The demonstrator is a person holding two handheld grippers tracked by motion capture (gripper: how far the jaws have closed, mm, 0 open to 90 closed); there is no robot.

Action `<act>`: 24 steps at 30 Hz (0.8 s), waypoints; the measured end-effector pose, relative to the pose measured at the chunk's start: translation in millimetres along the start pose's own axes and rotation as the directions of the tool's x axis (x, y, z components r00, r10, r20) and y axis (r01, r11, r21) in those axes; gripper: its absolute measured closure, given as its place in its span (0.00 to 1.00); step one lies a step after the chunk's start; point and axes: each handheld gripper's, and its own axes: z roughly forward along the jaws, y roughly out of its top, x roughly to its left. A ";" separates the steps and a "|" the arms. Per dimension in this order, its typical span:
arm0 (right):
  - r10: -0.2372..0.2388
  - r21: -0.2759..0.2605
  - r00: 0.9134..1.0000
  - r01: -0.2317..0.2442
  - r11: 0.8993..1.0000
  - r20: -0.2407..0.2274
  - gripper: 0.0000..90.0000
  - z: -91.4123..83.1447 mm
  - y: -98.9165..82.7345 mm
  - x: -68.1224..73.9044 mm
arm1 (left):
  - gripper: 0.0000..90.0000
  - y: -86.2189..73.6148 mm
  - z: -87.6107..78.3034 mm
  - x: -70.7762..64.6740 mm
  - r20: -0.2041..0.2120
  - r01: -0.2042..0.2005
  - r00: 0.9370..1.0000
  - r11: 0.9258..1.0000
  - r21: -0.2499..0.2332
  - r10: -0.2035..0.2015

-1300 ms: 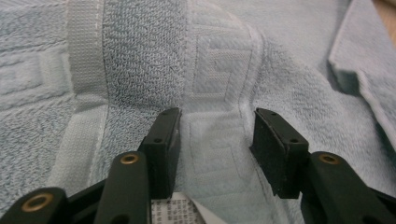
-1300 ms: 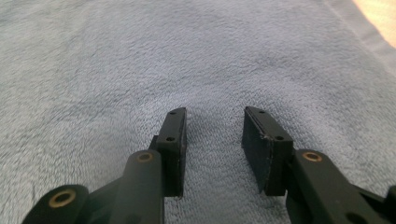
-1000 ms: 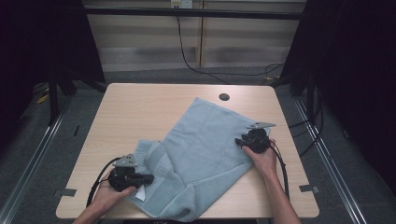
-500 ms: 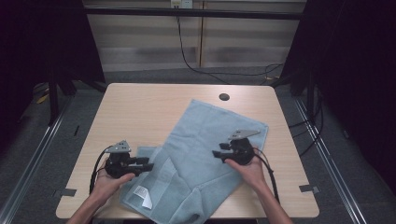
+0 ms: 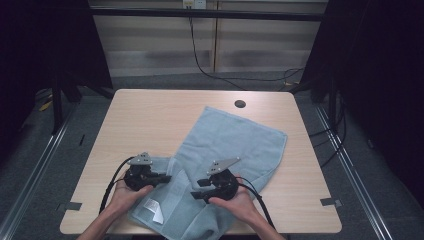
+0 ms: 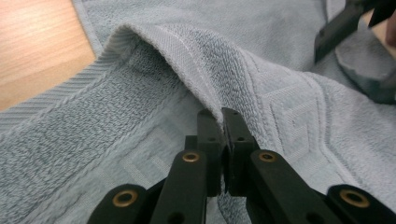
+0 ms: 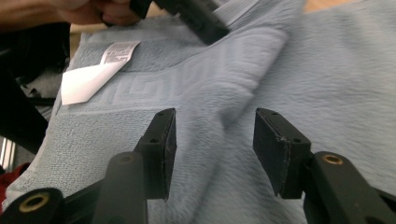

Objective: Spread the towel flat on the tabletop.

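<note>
Left gripper: fingers pinched on a raised towel fold.
Right gripper: fingers spread wide above the towel, holding nothing.

Bright lit table, dark surroundings, blurred close-ups

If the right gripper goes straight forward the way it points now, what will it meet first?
Most likely the raised fold of the blue towel, which lies directly ahead between the open jaws of the right gripper. The left gripper is beyond it; depth is unclear.
</note>
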 end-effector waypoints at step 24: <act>0.088 -0.076 0.971 -0.072 0.994 0.223 0.74 -46.4 -6.9 -53.7 | 0.78 -6.8 7.3 0.2 -0.082 -0.009 0.997 1.000 -0.014 0.008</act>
